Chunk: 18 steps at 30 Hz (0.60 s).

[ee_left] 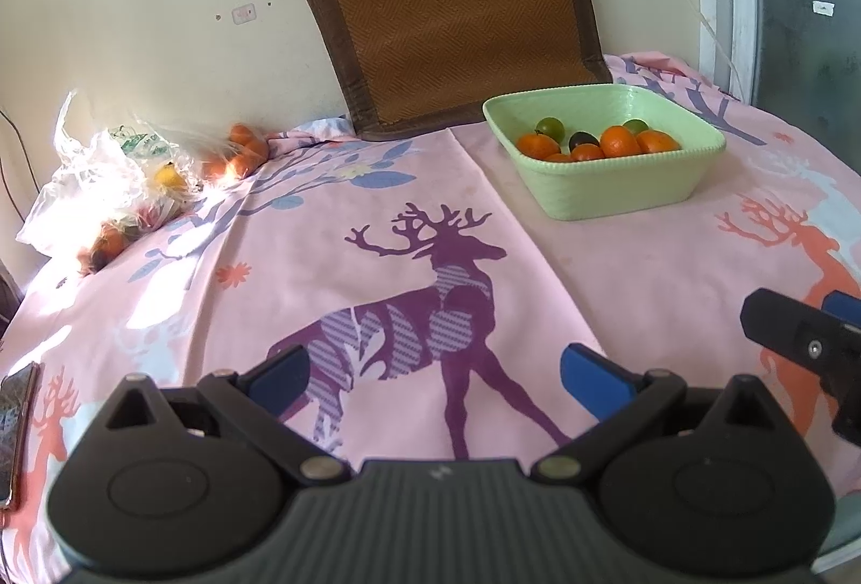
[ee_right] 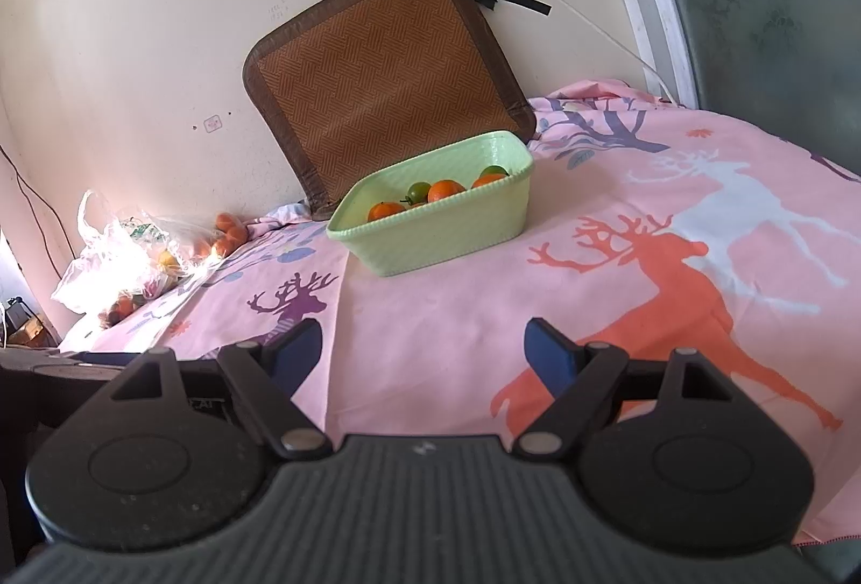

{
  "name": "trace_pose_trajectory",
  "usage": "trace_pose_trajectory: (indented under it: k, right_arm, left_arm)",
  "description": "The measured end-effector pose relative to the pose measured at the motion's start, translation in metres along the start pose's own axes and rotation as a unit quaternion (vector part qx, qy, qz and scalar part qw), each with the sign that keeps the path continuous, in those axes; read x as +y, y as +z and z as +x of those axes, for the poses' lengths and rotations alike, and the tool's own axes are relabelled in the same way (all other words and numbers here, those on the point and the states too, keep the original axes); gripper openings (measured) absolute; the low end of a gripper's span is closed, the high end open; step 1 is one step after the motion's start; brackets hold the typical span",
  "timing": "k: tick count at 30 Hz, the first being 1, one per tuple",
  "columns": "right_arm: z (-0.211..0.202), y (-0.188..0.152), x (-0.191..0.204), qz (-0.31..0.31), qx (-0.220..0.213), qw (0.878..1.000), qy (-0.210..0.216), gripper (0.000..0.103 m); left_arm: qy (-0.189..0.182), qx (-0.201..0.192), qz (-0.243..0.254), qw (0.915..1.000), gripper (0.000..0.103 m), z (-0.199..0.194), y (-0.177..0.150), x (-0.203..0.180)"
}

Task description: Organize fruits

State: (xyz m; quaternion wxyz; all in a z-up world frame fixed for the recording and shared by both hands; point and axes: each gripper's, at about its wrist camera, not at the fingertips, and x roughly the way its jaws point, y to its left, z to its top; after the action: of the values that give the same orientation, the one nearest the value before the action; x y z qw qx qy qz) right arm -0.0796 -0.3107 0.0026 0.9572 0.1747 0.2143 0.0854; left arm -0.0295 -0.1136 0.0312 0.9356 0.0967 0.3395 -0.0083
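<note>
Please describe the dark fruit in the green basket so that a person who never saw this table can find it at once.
Find the light green basket on the pink deer tablecloth, in front of the brown woven mat leaning on the wall. Among the fruit inside lies the dark fruit. It is the only dark purple, almost black one; its neighbours are orange or green.

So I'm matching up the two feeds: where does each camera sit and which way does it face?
Left wrist: on the left gripper, facing the green basket; right gripper at the edge.
Right wrist: on the right gripper, facing the same basket.
Shared: basket, woven mat, fruit bag.
</note>
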Motion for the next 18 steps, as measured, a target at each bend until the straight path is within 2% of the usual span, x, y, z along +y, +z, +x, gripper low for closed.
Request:
trace_pose_trajectory:
  k: [18]
  right_arm:
    - [0.0010, -0.0002, 0.0004, 0.000, 0.001, 1.000, 0.002, 0.084]
  left_arm:
    - [0.000, -0.001, 0.005, 1.0000, 0.103, 0.0003, -0.0010, -0.0005]
